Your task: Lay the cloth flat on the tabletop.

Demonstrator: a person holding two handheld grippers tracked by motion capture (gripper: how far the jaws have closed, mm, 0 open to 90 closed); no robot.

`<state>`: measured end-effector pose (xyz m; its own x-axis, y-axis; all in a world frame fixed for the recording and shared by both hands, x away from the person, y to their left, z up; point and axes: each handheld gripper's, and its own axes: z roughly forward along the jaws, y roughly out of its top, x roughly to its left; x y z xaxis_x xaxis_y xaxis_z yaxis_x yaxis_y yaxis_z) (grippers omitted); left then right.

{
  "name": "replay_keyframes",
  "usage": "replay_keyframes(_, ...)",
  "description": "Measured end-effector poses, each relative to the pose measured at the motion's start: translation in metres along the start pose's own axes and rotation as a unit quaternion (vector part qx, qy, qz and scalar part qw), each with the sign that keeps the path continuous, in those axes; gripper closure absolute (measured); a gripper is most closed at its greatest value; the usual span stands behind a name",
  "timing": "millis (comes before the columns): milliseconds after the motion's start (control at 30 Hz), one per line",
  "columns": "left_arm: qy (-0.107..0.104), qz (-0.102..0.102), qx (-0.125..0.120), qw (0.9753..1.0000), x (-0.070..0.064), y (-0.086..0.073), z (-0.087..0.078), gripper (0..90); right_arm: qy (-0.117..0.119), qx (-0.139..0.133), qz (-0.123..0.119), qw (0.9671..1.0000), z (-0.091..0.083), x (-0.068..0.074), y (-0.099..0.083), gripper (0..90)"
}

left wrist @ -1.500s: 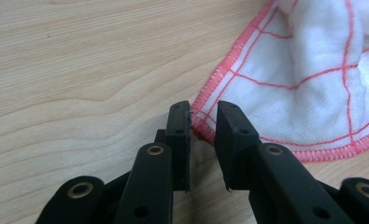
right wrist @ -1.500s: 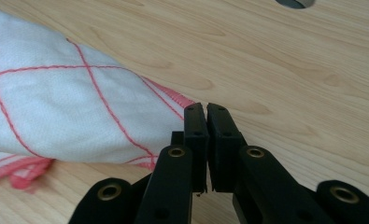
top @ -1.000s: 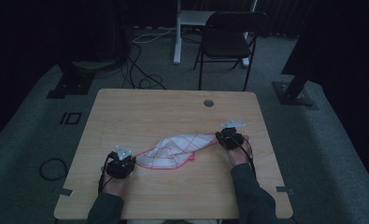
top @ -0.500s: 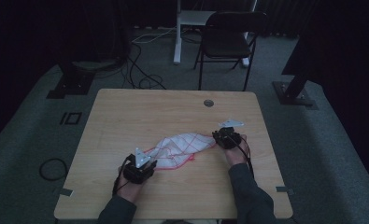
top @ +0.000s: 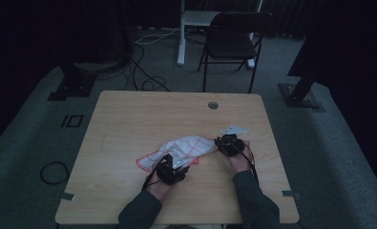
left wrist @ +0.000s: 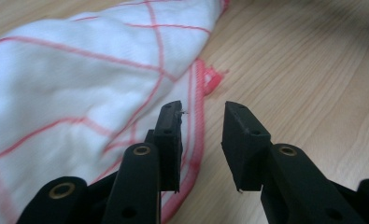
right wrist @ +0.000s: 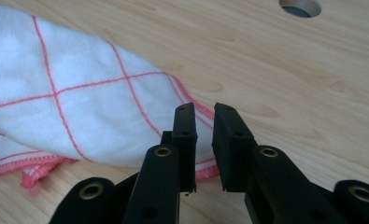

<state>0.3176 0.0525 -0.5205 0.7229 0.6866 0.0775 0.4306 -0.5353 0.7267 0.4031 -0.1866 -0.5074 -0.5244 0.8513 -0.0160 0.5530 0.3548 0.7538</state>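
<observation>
A white cloth with a red grid and red hem (top: 188,147) lies bunched on the wooden table (top: 129,119), between the two grippers. My left gripper (top: 172,168) sits at the cloth's near edge. In the left gripper view it (left wrist: 203,109) is open, the cloth (left wrist: 70,79) lies to its left and the red hem (left wrist: 200,88) runs under the left jaw. My right gripper (top: 229,143) is at the cloth's right end. Its jaws (right wrist: 204,109) stand a narrow gap apart over the cloth's hemmed corner (right wrist: 191,100), with nothing pinched.
A round cable hole (top: 213,105) is in the table's far side and appears ahead of the right gripper (right wrist: 300,5). A dark chair (top: 234,43) and floor cables (top: 143,76) lie beyond the table. Bare wood surrounds the cloth.
My left gripper has moved right along the cloth's near edge, and the cloth has bunched up shorter. The right gripper shifted slightly left, then stayed.
</observation>
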Motion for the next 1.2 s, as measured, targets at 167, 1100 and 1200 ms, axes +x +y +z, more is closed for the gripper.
replay_keyframes(167,0.009,0.01,0.022,0.9997,-0.003,0.006,0.02,65.1,0.005,0.007,0.001,1.0,0.005,0.001,-0.004,79.7)
replay_keyframes(1100,0.02,0.017,0.03,0.9992,-0.003,0.0,0.0,89.0,0.007,0.042,0.026,0.9987,0.024,-0.01,-0.016,78.2)
replay_keyframes(1200,0.016,0.014,0.024,0.9995,-0.004,-0.006,-0.007,89.1,0.006,0.044,0.026,0.9987,0.024,-0.009,-0.016,78.2)
